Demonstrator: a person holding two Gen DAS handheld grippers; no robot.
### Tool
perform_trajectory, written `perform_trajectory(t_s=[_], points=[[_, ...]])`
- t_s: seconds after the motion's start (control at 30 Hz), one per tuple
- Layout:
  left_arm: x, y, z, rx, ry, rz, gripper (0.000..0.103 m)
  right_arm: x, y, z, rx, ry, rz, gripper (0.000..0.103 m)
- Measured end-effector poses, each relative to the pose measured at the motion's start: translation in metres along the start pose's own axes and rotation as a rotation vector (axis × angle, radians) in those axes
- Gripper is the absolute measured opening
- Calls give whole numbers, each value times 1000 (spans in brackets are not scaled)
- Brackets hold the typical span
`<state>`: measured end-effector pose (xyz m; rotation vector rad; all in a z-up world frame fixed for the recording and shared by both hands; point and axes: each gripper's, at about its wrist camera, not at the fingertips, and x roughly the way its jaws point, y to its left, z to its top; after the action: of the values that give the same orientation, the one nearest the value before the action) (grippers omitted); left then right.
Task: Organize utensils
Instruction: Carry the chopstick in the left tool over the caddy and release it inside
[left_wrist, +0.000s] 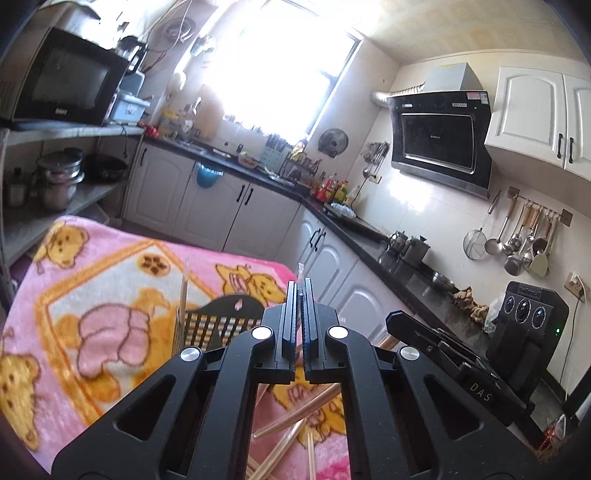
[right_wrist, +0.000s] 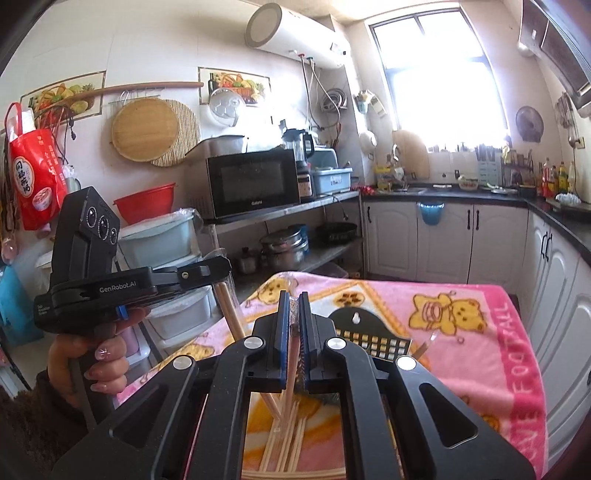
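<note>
Chopsticks (right_wrist: 284, 435), thin pale wood, lie scattered on the fleecy pink blanket (right_wrist: 461, 332); left tongs (left_wrist: 300, 295) pinch a clear stick (left_wrist: 300, 277), right tongs (right_wrist: 294, 314) clamp a chopstick

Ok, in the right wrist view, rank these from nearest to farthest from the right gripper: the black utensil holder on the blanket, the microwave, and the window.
From the right gripper:
1. Black utensil holder, lying on the pink blanket just ahead, slightly right.
2. Microwave, on the metal shelf beyond the blanket, ahead left.
3. Window, on the far wall above the counter, upper right.
</note>
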<state>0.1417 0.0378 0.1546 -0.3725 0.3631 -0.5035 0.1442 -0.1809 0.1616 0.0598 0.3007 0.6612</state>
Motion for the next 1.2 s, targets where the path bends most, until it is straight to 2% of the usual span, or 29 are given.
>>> perform_trajectory(t_s=[0.63, 0.93, 1.2], points=[[20, -12, 61, 24, -122, 15, 1, 0, -28, 57, -45, -150, -121, 5], [38, -12, 65, 24, -132, 24, 1, 4, -43, 68, -66, -191, -185, 5], [56, -6, 58, 12, -128, 19, 1, 21, -61, 61, -24, -168, -212, 5]])
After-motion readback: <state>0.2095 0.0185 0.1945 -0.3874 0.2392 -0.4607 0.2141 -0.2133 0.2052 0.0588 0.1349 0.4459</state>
